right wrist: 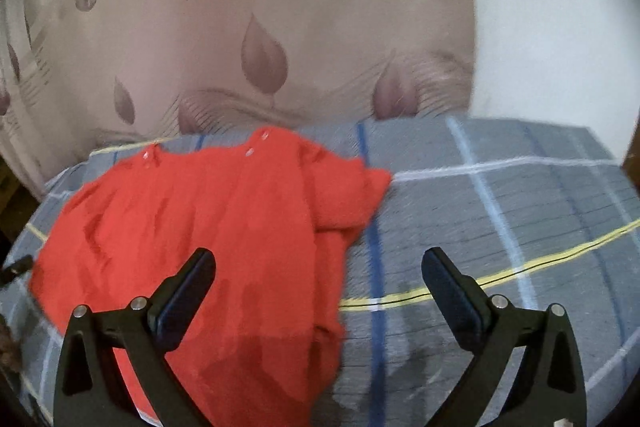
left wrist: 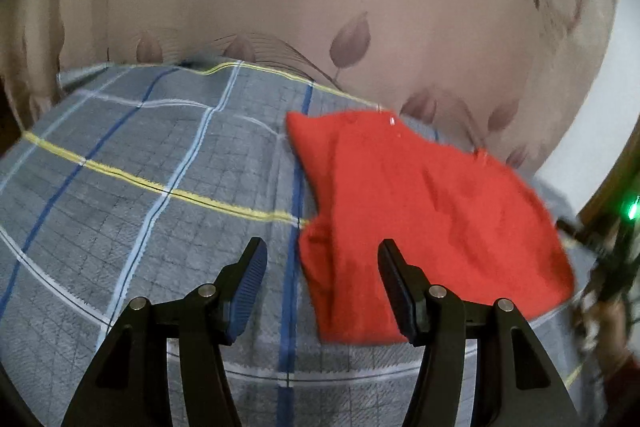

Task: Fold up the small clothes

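A small red garment (left wrist: 420, 211) lies spread on a grey checked cloth (left wrist: 140, 187). In the right wrist view the garment (right wrist: 208, 227) shows small snap buttons at its far edge and a sleeve folded over on its right side. My left gripper (left wrist: 322, 253) is open and empty, hovering over the garment's left near edge. My right gripper (right wrist: 320, 263) is open and empty, above the garment's right near edge.
The grey checked cloth (right wrist: 500, 207) with blue, white and yellow lines covers the surface. A beige curtain with a leaf print (left wrist: 340, 7) hangs behind it. A white wall (right wrist: 552, 27) stands at the right. The other gripper's dark frame (left wrist: 612, 259) shows at the right edge.
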A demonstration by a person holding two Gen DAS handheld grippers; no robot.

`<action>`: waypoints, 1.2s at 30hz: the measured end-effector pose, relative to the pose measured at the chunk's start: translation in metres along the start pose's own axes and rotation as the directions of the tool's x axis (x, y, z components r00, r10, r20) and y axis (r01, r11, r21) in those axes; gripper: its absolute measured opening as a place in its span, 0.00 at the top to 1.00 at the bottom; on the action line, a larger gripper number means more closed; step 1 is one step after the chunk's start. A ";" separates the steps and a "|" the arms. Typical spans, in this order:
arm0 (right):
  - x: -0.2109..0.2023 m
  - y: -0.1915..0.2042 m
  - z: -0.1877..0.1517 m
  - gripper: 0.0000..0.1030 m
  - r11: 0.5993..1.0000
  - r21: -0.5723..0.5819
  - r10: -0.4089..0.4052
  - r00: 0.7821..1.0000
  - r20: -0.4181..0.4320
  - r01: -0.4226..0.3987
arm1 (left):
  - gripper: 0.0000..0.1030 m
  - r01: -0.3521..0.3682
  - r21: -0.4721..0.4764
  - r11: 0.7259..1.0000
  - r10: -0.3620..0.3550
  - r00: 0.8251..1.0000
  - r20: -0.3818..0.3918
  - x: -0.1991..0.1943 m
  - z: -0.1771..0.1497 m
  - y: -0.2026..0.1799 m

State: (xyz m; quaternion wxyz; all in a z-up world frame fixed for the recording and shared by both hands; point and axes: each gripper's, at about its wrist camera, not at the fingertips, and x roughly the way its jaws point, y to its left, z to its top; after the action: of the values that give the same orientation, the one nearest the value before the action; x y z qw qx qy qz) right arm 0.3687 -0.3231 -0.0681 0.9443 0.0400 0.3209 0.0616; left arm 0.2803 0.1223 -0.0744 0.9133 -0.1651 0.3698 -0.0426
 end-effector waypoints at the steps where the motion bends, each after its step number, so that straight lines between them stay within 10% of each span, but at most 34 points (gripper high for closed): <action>1: -0.003 0.001 0.000 0.00 1.000 -0.006 -0.019 1.000 0.014 0.019 | 0.43 0.031 -0.034 0.999 -0.031 0.999 -0.014 0.001 0.005 0.007; 13: -0.016 0.009 0.001 0.00 0.999 -0.037 -0.004 0.997 0.080 0.007 | 0.43 0.209 -0.103 0.973 -0.227 0.946 -0.230 0.079 0.065 0.027; 28: -0.014 0.005 -0.001 0.00 0.999 -0.016 0.041 0.997 0.068 -0.040 | 0.43 0.416 -0.206 0.886 -0.460 0.844 -0.275 0.158 0.104 0.027; 31: -0.015 0.005 -0.001 0.00 0.999 -0.016 0.041 0.997 0.066 -0.040 | 0.47 0.397 -0.212 0.893 -0.445 0.850 -0.282 0.161 0.105 0.023; 36: -0.013 -0.007 -0.001 0.00 0.995 0.049 0.082 0.995 0.056 -0.085 | 0.79 0.268 -0.135 0.954 -0.296 0.918 -0.265 0.159 0.102 0.012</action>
State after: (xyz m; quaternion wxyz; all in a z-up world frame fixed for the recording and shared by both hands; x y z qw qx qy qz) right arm 0.3587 -0.3322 -0.0620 0.9478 0.0795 0.2950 0.0918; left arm 0.4648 0.1296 -0.1152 0.8265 -0.2526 0.4702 -0.1791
